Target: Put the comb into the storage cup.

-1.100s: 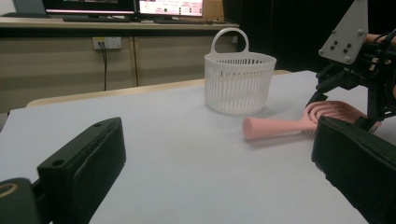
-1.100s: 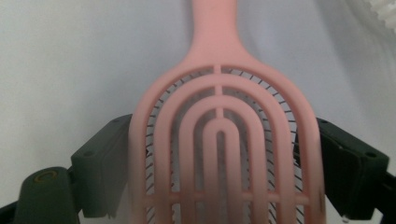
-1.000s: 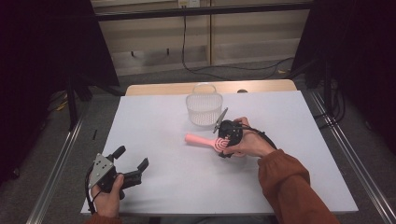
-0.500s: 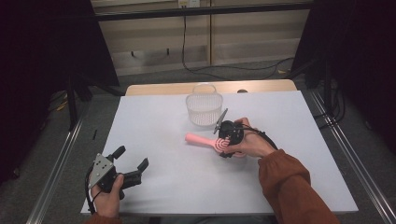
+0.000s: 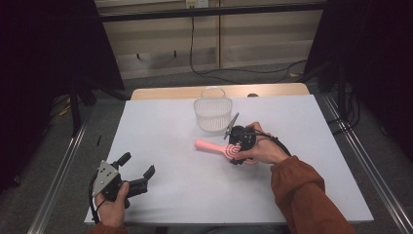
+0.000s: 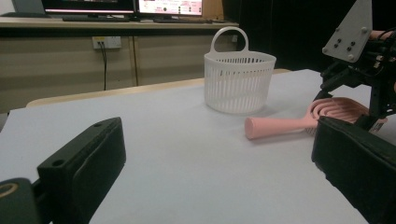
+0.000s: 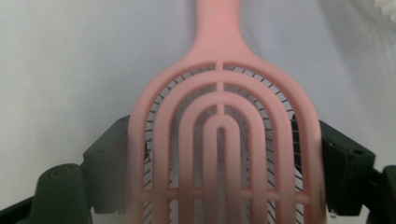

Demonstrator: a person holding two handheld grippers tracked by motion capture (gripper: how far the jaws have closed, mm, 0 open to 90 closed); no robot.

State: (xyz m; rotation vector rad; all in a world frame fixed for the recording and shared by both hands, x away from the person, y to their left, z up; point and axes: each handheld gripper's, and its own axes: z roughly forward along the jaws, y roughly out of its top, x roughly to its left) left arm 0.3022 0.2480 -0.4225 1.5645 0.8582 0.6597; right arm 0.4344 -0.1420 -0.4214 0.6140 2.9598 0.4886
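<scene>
High view is showing the left claw (image 5: 137, 168) sitting at the near left side of the white surface (image 5: 175, 141), with a hand (image 5: 113, 207) holding it. Its two black jaws are standing wide apart and nothing is sitting between them. Left gripper view is looking across the surface between those two open jaws, and the surface under them is bare.

Going right, a white basket (image 5: 213, 113) with a handle is standing upright near the far edge. Just in front of it, a pink hairbrush (image 5: 220, 148) is lying flat, with its handle pointing left toward the middle of the surface.

At the right, the right claw (image 5: 238, 155) is sitting over the wide head of the hairbrush, and a hand in an orange-brown sleeve (image 5: 304, 190) is holding it. Right gripper view is showing the hairbrush (image 7: 219, 135) head sitting between the two black jaws, one jaw at each side edge. The jaws have just been closing on it and are clamping it now.
</scene>
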